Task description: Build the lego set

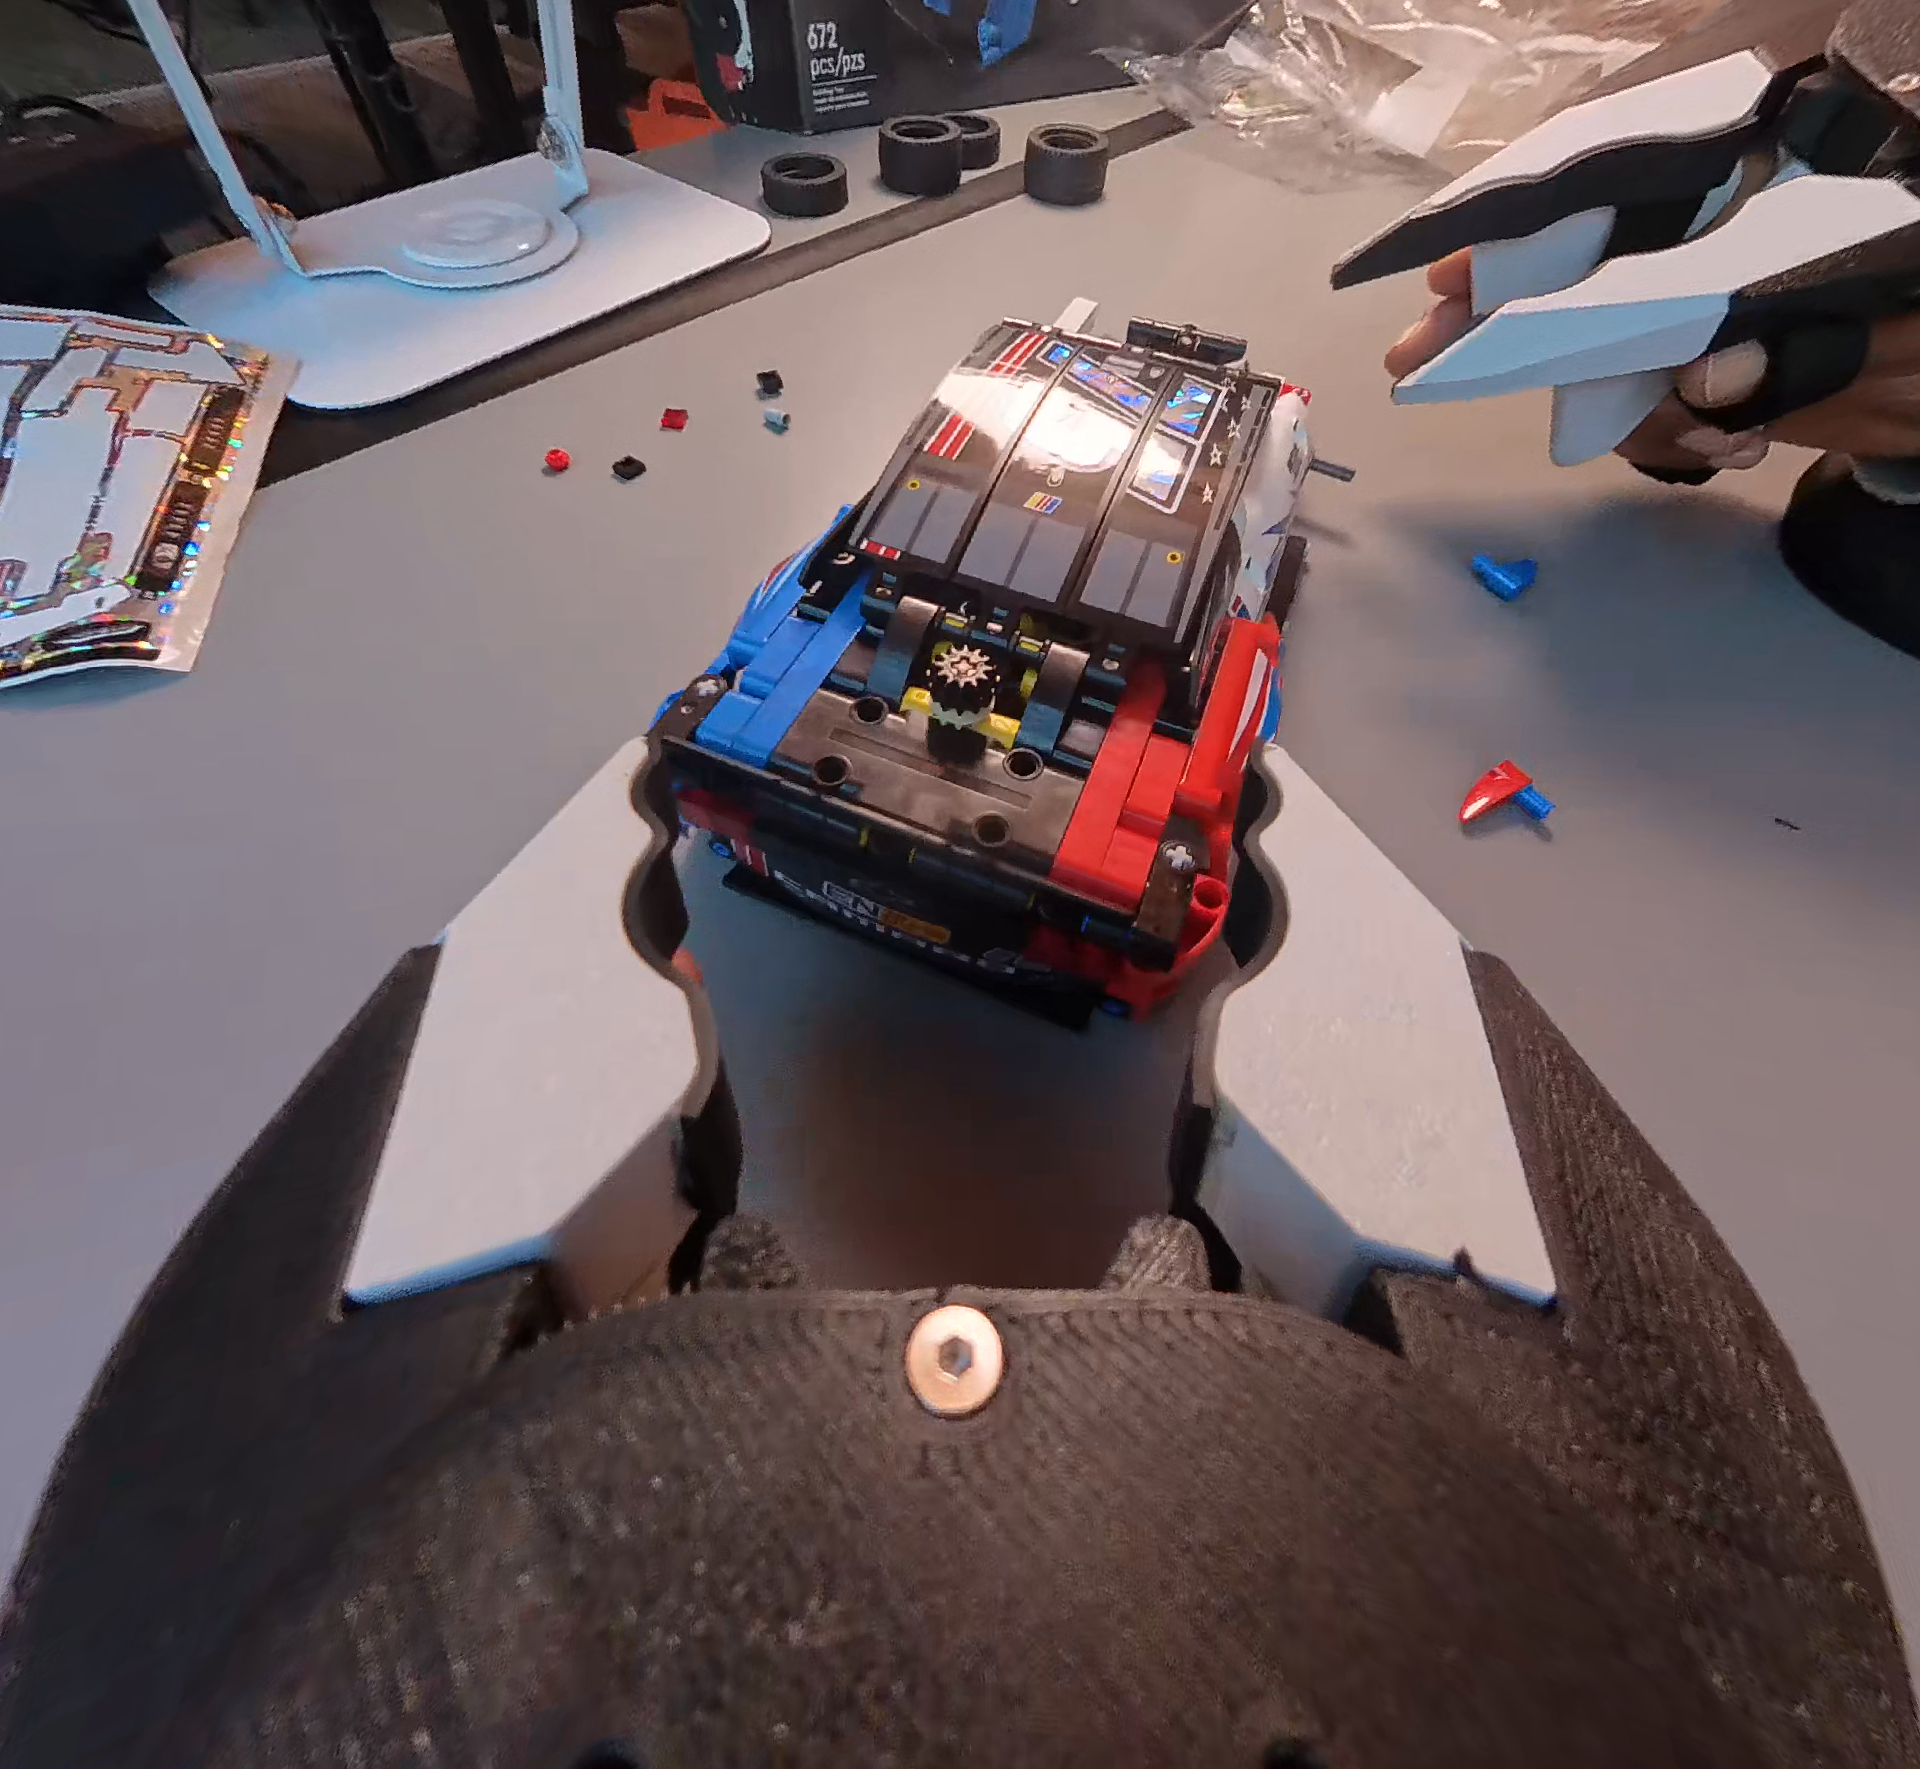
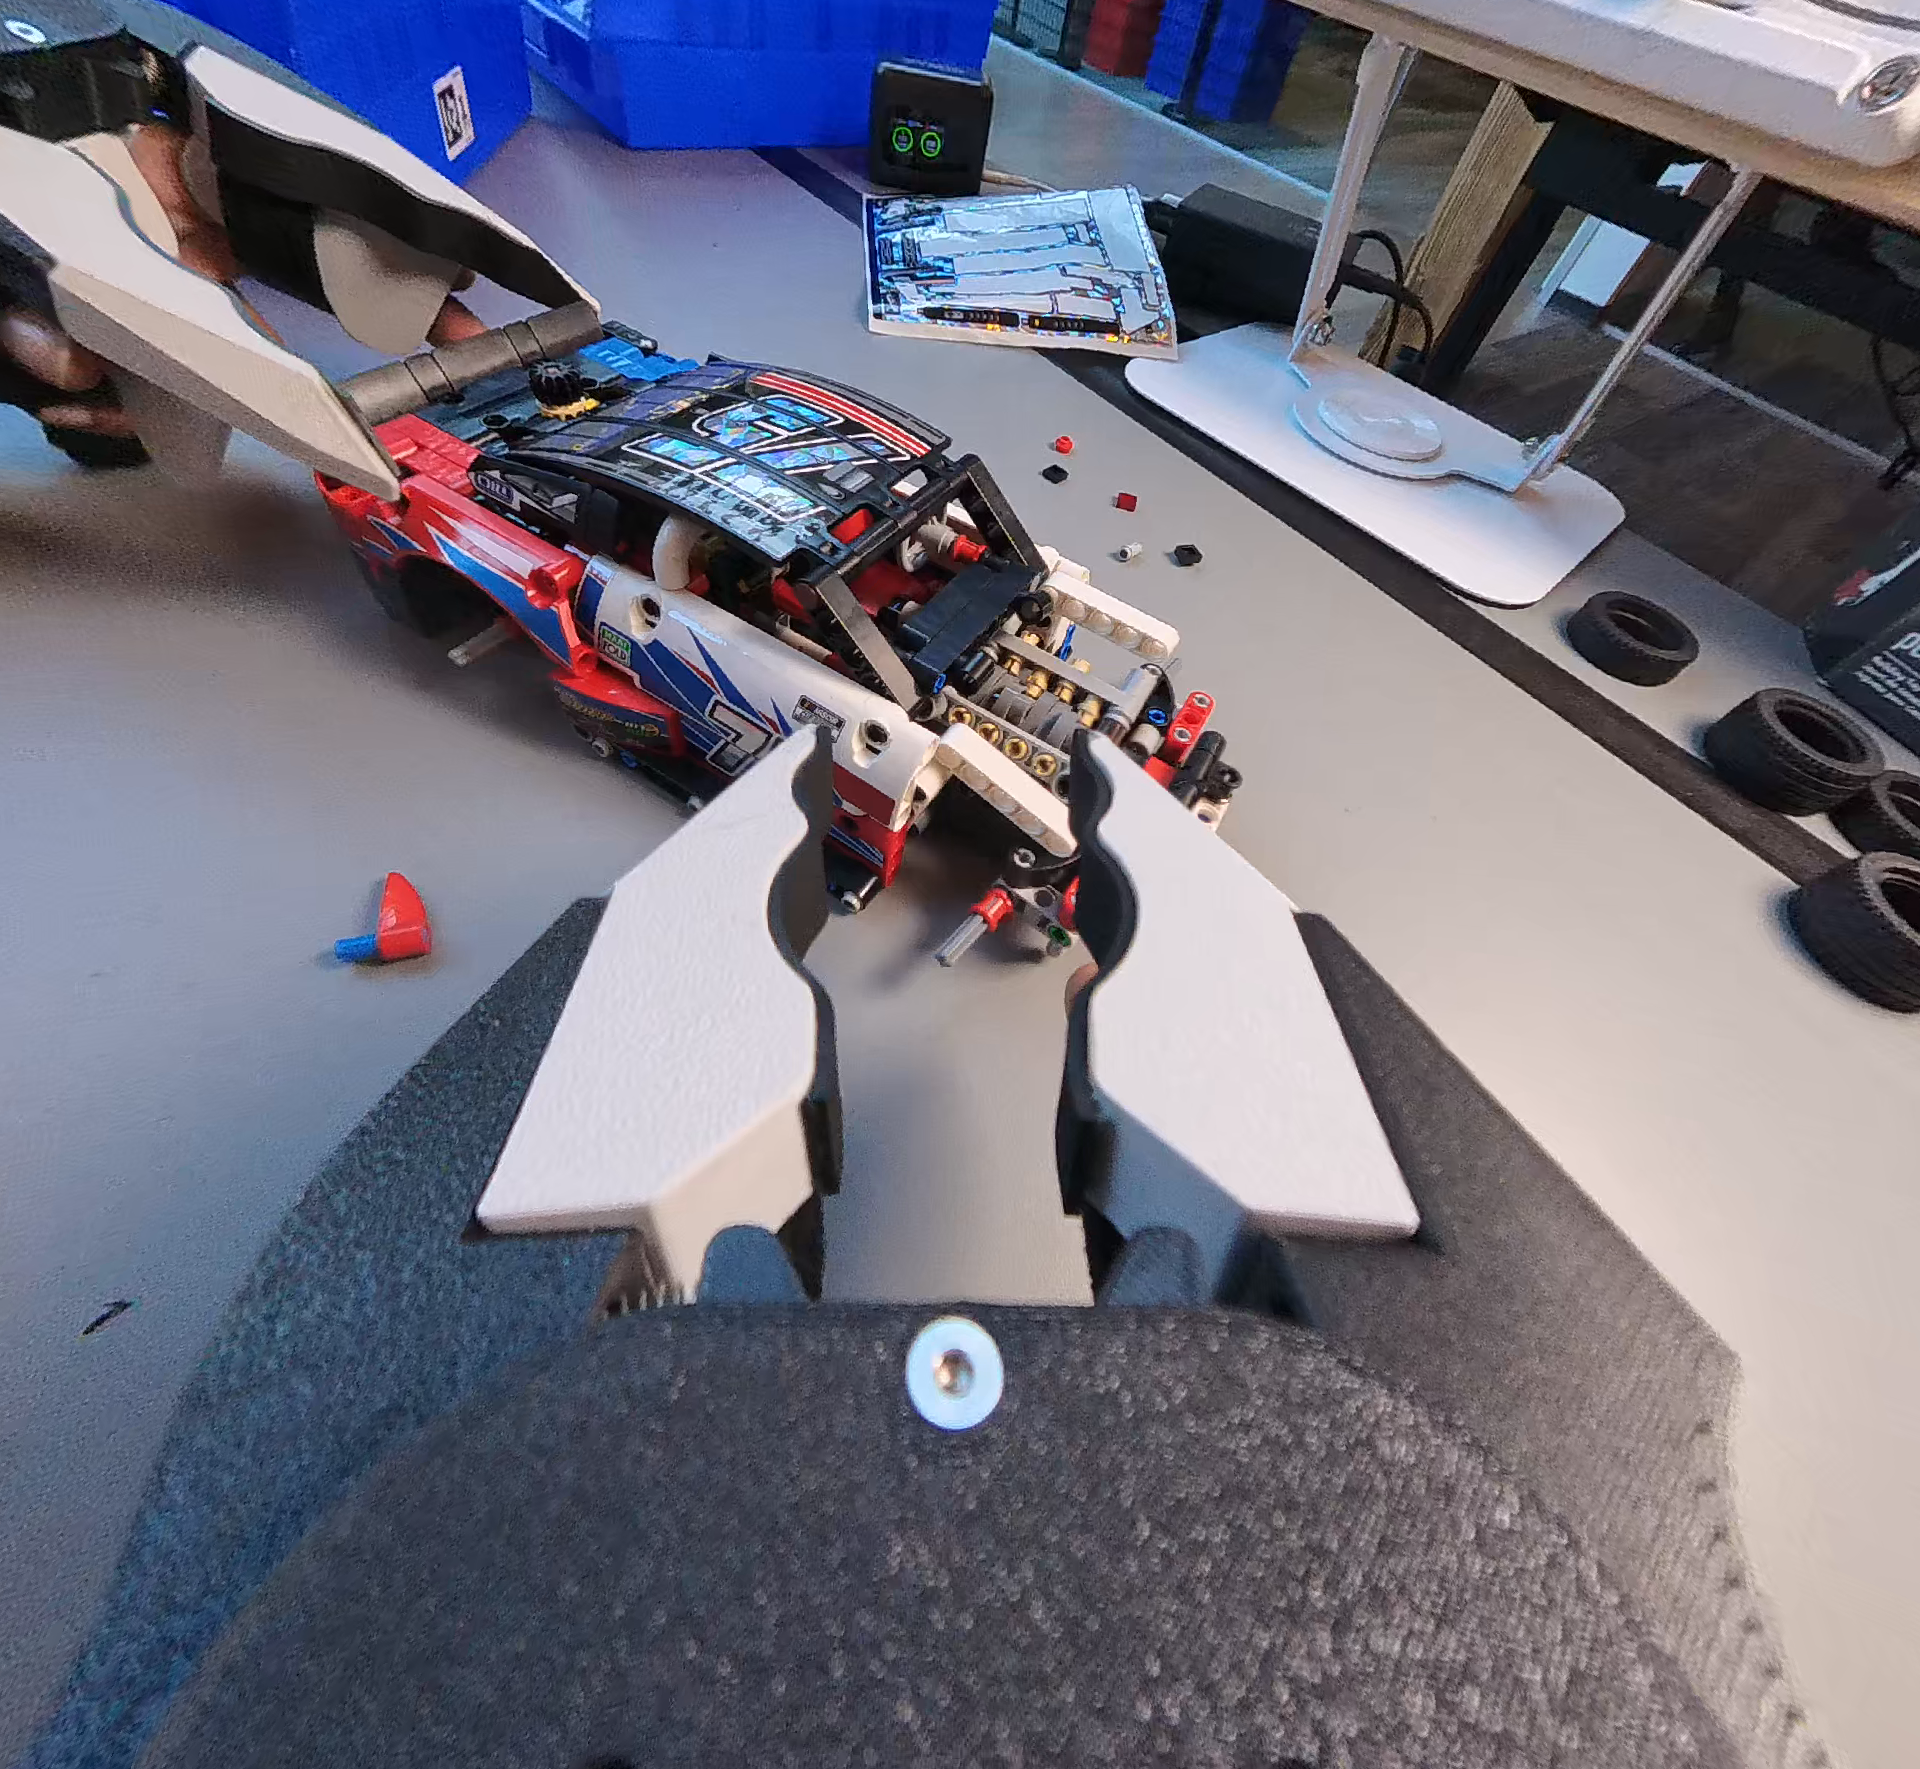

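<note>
Left wrist view: lego car point(image 1: 997, 639) between fingers point(image 1: 540, 1023).

Lego race car point(image 1: 1039, 639): black roof with holographic decals and red stripes, blue left rear, red right rear, white flank with blue streaks. Sticker sheet point(image 1: 114, 483), 9 o'clock: iridescent silver. Tyres point(image 1: 920, 156), 12 o'clock: black. Storage bins point(image 2: 665, 5): blue. Table point(image 1: 364, 784): grey.

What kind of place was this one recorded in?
Probably a workshop or lab bench, not a home: blue storage bins line the back of the grey table, stacked crates stand behind them, and a white desk lamp lights the half-built toy car.
</note>
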`<action>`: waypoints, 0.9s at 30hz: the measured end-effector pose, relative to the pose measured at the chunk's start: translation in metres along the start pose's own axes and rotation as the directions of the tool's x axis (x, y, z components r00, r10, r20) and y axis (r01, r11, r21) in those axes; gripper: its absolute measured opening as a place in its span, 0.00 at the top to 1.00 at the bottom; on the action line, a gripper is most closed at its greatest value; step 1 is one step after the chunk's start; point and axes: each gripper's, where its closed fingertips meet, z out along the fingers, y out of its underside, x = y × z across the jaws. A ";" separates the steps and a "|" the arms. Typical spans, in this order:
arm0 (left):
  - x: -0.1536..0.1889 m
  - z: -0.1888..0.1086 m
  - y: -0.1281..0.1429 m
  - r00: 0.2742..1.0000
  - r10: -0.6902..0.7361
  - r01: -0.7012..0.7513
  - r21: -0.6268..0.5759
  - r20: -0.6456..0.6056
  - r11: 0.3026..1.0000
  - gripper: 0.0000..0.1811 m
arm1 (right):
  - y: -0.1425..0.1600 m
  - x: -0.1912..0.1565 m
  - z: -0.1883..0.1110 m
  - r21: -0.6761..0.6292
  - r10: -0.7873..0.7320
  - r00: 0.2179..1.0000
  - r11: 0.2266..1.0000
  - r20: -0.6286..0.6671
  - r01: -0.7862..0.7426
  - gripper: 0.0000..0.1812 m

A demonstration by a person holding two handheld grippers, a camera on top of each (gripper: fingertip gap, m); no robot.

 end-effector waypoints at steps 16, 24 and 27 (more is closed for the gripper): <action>0.024 -0.011 0.006 0.992 0.071 -0.080 -0.088 -0.102 0.993 0.45 | 0.009 0.001 0.006 -0.074 -0.064 0.998 0.995 -0.001 0.063 0.82; 0.030 -0.032 -0.004 0.973 0.015 -0.020 -0.020 -0.228 1.000 0.61 | 0.004 0.056 0.037 -0.164 -0.111 0.988 0.982 -0.109 0.092 0.85; 0.018 -0.033 -0.011 0.983 -0.034 0.040 0.031 -0.182 0.999 0.56 | -0.007 0.054 0.030 -0.102 0.029 0.998 0.994 -0.057 -0.035 0.84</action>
